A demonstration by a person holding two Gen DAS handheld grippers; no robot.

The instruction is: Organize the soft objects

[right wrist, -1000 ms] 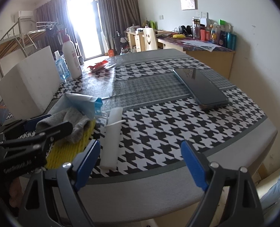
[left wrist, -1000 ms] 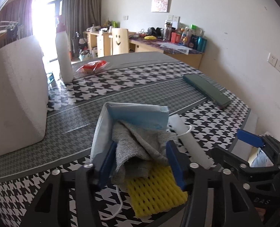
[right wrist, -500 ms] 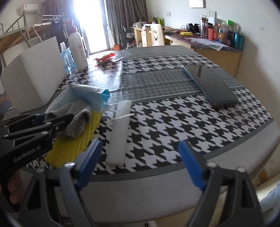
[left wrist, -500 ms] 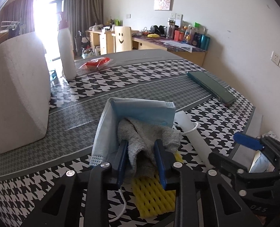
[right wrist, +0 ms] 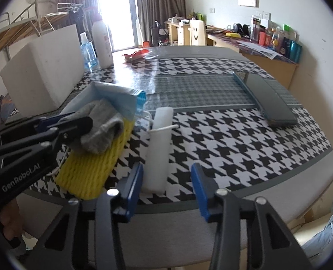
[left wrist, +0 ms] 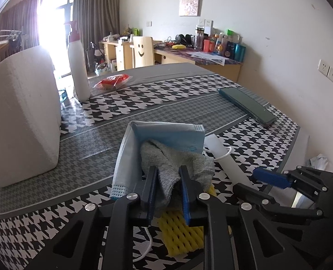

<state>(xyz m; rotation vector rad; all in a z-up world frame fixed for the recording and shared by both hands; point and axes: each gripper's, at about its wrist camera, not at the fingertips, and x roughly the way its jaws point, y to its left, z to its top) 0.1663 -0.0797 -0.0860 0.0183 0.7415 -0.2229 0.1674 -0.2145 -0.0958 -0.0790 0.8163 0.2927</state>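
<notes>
At the near edge of the houndstooth table (left wrist: pixel 189 94), the left claw (left wrist: pixel 167 185) is closing, pinching a grey cloth (left wrist: pixel 166 157) lying on yellow foam netting (right wrist: pixel 94 168) beside a blue face mask (left wrist: pixel 166 132). The right claw (right wrist: pixel 166 186), half-wide and closing, holds nothing, just short of a white foam strip (right wrist: pixel 158 148).

Daylight floods in from the window (left wrist: pixel 51 20) at the far left, blown out to pure white in both views. It throws a glossy glare across the far left part of the worktop (right wrist: pixel 141 67). Fisheye bending curves the worktop's edges, and dark vignetting fills every corner. Focus is sharp throughout.
</notes>
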